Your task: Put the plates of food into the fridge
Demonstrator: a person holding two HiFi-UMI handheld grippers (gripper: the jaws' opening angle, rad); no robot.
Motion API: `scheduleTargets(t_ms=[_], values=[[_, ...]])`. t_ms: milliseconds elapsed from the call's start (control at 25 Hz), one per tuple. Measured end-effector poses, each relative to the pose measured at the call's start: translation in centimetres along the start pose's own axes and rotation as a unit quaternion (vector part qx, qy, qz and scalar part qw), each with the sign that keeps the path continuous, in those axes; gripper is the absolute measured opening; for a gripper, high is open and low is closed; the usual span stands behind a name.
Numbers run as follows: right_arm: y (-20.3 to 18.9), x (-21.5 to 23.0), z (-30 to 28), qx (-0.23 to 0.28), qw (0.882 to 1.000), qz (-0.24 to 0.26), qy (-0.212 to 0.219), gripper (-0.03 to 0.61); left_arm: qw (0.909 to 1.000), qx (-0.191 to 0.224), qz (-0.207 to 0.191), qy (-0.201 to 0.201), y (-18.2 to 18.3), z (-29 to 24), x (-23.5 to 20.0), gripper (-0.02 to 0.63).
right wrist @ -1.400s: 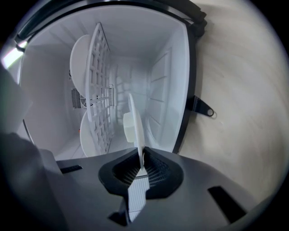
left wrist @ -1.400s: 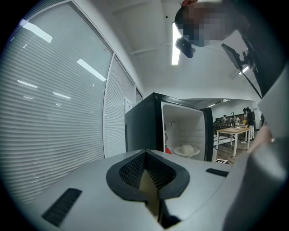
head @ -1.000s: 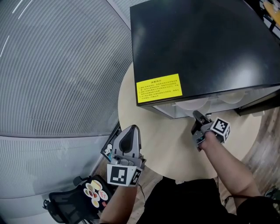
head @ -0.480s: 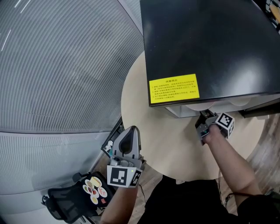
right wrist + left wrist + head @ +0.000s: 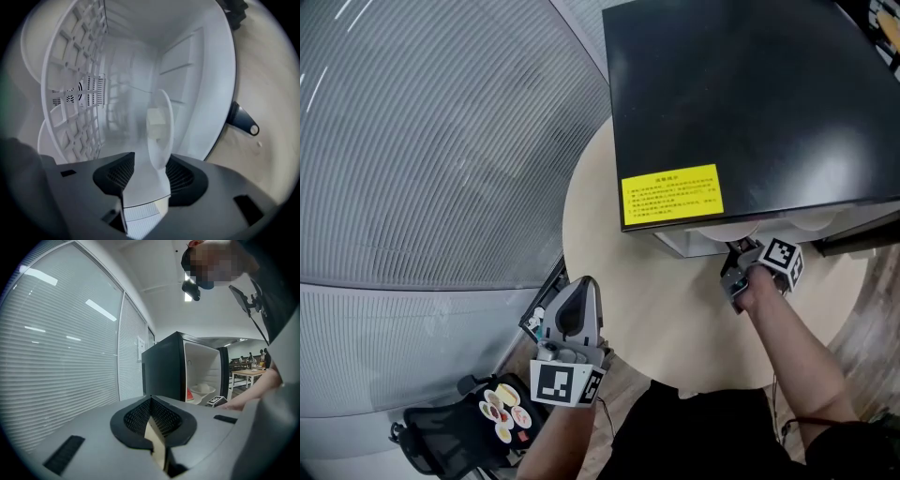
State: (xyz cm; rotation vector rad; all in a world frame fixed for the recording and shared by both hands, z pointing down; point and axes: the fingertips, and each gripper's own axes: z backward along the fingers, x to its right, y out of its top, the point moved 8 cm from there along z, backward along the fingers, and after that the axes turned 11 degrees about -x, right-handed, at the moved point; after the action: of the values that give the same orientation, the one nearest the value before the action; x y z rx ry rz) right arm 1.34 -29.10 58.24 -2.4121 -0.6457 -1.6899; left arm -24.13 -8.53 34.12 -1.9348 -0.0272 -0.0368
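The black fridge [image 5: 750, 94] stands on a round beige table [image 5: 619, 253], its white inside [image 5: 126, 70] open toward me. My right gripper [image 5: 739, 253] reaches into the opening. The rim of a white plate [image 5: 160, 126] stands edge-on between its jaws; they have just been opening and no longer press on it, so my right gripper [image 5: 147, 157] is open. Plate rims [image 5: 722, 229] show under the fridge's front edge. My left gripper [image 5: 581, 289] hangs shut and empty off the table's near left edge. From my left gripper [image 5: 151, 401], a plate with white and red food [image 5: 202, 389] shows inside the fridge [image 5: 164, 371].
The fridge door [image 5: 862, 230] stands open at the right. A yellow label [image 5: 672, 195] sits on the fridge's top. An office chair with stickers [image 5: 492, 417] is on the floor at lower left. Window blinds [image 5: 441, 141] fill the left. A dark blue bracket [image 5: 243, 119] sticks out beside the opening.
My right gripper has pushed forward to the fridge opening, and its jaws have spread off the plate. The left gripper has stayed where it was.
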Motion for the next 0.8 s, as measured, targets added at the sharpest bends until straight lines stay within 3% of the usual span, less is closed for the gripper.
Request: scheduleTargets(t_ms=[200, 800], values=[[-1.5, 0.6, 0.5, -0.053, 0.998, -0.007, -0.031, 0.277, 1.0000, 0.005, -0.005, -0.007, 0.7, 0.2, 0.7, 0.005], [-3.2, 4.1, 3.3, -0.048, 0.998, -0.013, -0.026, 0.282, 0.9991, 0.028, -0.025, -0.021, 2.3, 2.2, 2.9, 0.005]])
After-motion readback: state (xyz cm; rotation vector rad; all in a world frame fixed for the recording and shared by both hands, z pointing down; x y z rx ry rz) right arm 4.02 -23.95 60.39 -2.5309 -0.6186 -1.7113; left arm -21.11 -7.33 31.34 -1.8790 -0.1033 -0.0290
